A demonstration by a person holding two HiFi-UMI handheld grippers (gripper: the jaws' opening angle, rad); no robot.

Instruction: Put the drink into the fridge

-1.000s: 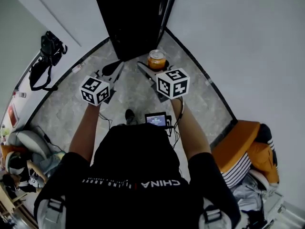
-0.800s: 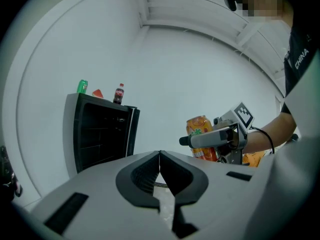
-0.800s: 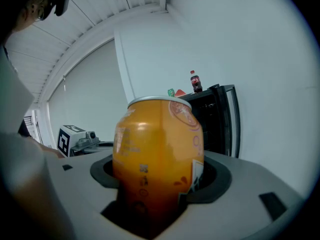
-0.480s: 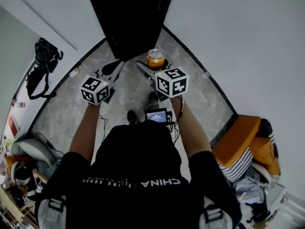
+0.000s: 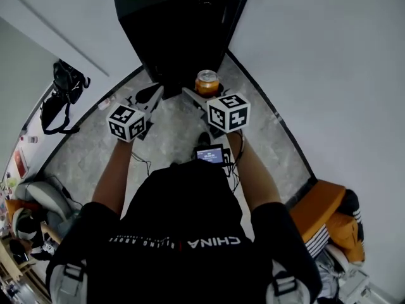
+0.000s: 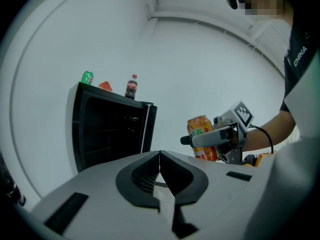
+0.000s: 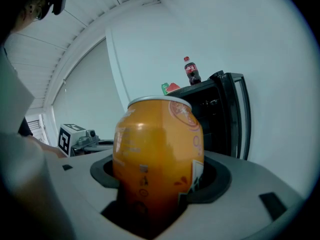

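Observation:
An orange drink can (image 5: 207,82) stands upright in my right gripper (image 5: 206,91), which is shut on it; in the right gripper view the can (image 7: 157,154) fills the middle between the jaws. Just ahead stands the black fridge (image 5: 177,30), its dark shelves showing in the left gripper view (image 6: 110,131), with a door edge (image 7: 241,118) at its right side. My left gripper (image 5: 154,94) hangs to the left of the can with its jaws shut on nothing (image 6: 160,158). The can (image 6: 202,136) also shows to that gripper's right.
On the fridge top stand a cola bottle (image 6: 131,87), a green can (image 6: 87,77) and a red item (image 6: 105,86). White walls close in on both sides of the fridge. A black bag (image 5: 60,94) lies at the left wall, and orange clothing (image 5: 323,208) at the right.
The person has stepped closer to the fridge, whose top now shows in the head view. Both grippers keep their pose, the can still held in the right one.

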